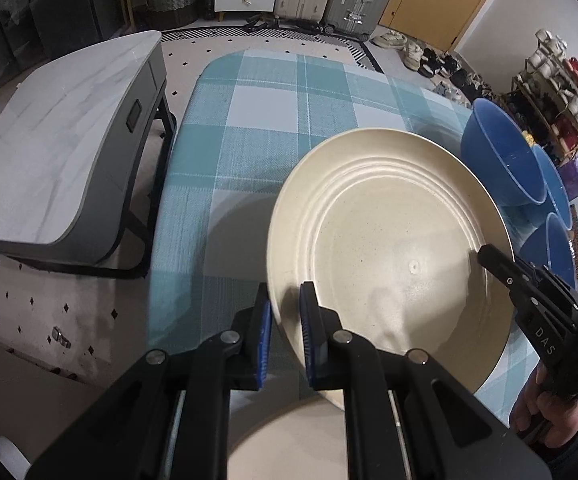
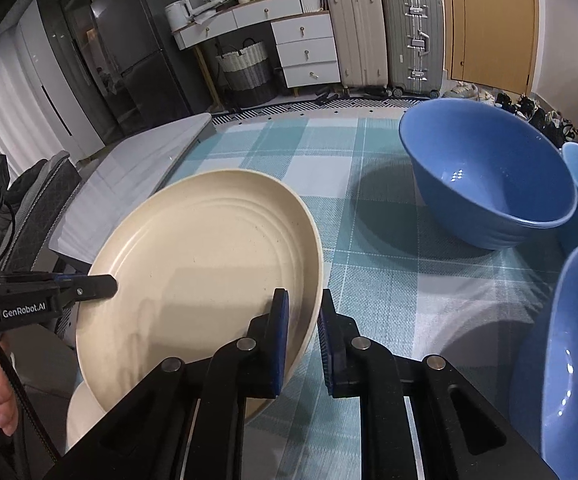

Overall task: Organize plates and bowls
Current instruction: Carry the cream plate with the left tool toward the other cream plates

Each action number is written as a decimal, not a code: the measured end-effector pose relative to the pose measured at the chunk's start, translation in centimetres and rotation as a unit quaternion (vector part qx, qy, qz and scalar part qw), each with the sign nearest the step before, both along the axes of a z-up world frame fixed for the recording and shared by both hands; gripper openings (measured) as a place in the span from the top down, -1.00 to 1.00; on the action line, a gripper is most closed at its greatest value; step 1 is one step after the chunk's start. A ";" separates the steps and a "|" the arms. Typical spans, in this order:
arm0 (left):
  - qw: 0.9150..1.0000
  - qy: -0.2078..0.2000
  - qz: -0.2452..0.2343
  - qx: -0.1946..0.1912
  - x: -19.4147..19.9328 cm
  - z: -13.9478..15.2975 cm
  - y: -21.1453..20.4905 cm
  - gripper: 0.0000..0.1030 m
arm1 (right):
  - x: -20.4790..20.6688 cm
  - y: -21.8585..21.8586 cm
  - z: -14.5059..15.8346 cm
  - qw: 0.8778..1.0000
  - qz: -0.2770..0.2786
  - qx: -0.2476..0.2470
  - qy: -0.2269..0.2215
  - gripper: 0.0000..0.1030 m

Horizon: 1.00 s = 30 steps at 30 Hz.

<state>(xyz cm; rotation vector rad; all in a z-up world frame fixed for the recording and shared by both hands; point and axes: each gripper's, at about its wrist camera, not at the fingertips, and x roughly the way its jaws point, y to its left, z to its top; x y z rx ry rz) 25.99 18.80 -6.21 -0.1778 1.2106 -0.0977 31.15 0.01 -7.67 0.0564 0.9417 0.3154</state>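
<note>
Overhead of the checked tablecloth (image 1: 249,152), the cream plate (image 1: 393,248) hangs tilted, its opposite rims clamped by the left gripper (image 1: 285,320) and right gripper (image 2: 303,320), both reaching in level; blue bowls (image 2: 489,172) stand near.

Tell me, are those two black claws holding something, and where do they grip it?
Yes: the cream plate, held by its rim, the left gripper on one edge and the right gripper on the opposite edge.
</note>
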 end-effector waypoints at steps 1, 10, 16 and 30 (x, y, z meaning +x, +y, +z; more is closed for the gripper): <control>1.000 0.001 0.002 -0.001 -0.5 0.1 0.0 0.78 | -0.3 0.0 0.3 1.000 0.002 0.000 -0.002 0.73; 1.000 -0.013 0.020 0.017 -4.8 1.2 0.3 0.77 | -4.3 0.7 1.7 1.000 0.020 0.000 -0.016 0.73; 0.998 -0.034 0.047 0.006 -8.9 1.6 1.3 0.77 | -7.5 1.3 1.9 0.999 0.038 0.011 -0.018 0.73; 0.994 -0.046 0.085 0.040 -16.1 -0.2 1.6 0.78 | -13.2 3.2 -0.2 0.997 0.081 0.005 -0.017 0.73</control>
